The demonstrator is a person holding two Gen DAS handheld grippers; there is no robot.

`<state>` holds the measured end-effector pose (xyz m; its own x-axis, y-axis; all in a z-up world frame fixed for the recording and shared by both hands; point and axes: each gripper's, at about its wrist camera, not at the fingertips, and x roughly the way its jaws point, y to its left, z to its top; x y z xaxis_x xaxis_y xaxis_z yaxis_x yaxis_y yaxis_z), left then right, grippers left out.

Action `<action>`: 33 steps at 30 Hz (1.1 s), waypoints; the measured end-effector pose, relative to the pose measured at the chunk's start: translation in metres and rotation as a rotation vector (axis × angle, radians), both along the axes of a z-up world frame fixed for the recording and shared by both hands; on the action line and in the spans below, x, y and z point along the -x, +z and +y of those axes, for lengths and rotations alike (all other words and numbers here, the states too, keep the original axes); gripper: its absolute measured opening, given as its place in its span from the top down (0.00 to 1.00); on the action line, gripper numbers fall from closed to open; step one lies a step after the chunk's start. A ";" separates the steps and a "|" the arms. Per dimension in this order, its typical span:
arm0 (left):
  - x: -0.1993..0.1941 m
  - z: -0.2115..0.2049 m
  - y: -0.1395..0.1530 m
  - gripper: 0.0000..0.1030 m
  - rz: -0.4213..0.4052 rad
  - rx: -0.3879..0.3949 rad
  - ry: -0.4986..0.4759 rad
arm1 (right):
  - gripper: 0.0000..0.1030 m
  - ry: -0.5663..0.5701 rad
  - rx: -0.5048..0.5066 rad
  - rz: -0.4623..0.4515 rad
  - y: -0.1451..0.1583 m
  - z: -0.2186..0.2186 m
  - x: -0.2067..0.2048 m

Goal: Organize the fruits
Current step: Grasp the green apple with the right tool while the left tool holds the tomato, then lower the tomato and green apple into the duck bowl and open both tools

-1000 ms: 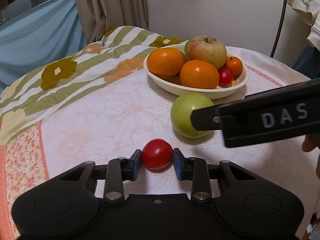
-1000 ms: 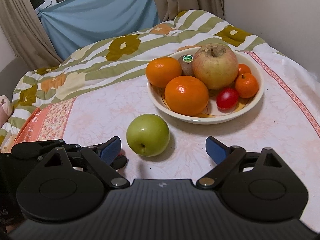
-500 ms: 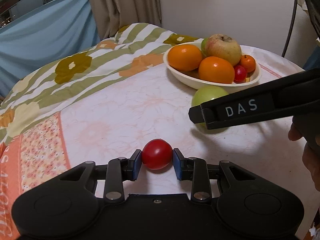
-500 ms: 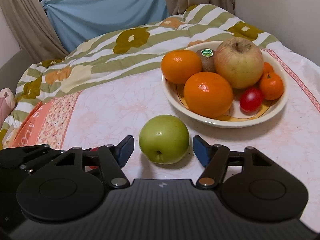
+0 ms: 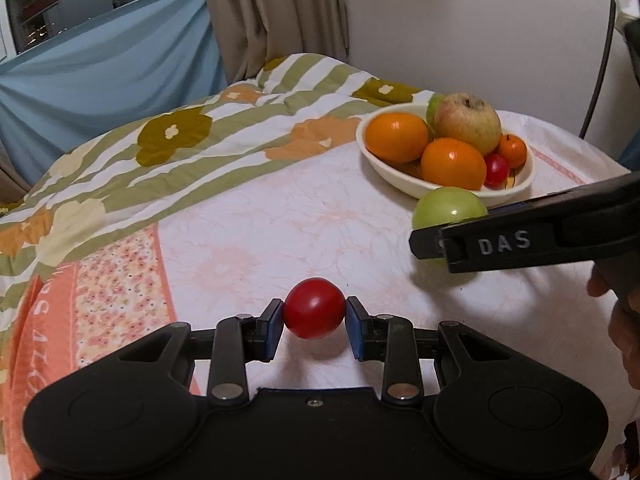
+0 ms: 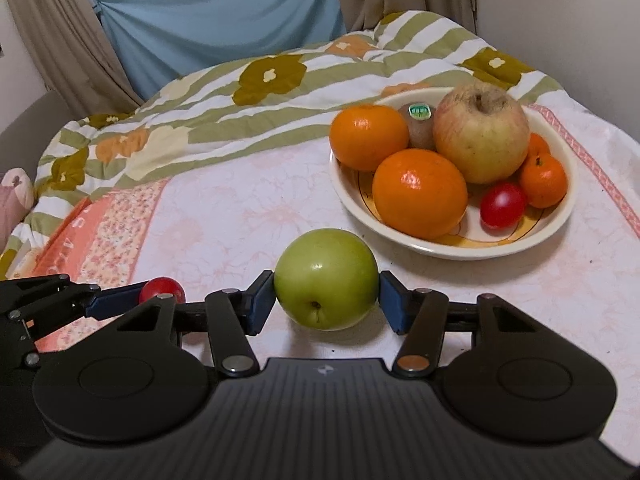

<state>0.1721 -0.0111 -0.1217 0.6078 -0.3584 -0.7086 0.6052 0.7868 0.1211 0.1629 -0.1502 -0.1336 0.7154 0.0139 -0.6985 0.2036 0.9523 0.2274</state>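
Green apple [image 5: 448, 208] half-hidden behind right gripper [image 5: 520, 236].

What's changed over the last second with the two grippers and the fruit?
The right gripper has narrowed from wide open around the green apple and its jaws are closing, pads about touching it. The left gripper, clamped on the red tomato, has lifted it slightly. The bowl and its fruit are unchanged.

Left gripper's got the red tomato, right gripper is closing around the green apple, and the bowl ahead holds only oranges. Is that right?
Not quite. The bowl holds more than oranges: the right wrist view shows an apple, a kiwi and a tomato in it too. The rest stands: left gripper grips the red tomato, right gripper is closing around the green apple.
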 end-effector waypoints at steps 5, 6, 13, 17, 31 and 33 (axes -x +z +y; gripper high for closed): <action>0.003 -0.007 0.023 0.64 -0.022 0.018 0.017 | 0.31 0.010 0.004 -0.028 0.026 -0.009 0.012; 0.003 -0.009 0.028 0.64 -0.028 0.021 0.018 | 0.31 0.010 0.006 -0.034 0.031 -0.012 0.014; 0.003 -0.035 0.064 0.64 -0.068 0.050 0.026 | 0.31 0.004 0.029 -0.075 0.073 -0.045 0.024; 0.000 -0.056 0.079 0.64 -0.086 0.062 0.029 | 0.31 0.007 0.048 -0.092 0.093 -0.072 0.025; -0.047 -0.153 0.100 0.64 -0.096 0.079 0.049 | 0.31 0.078 0.071 -0.088 0.107 -0.176 -0.010; -0.058 -0.165 0.098 0.64 -0.084 0.085 0.053 | 0.31 0.093 0.071 -0.084 0.104 -0.188 -0.017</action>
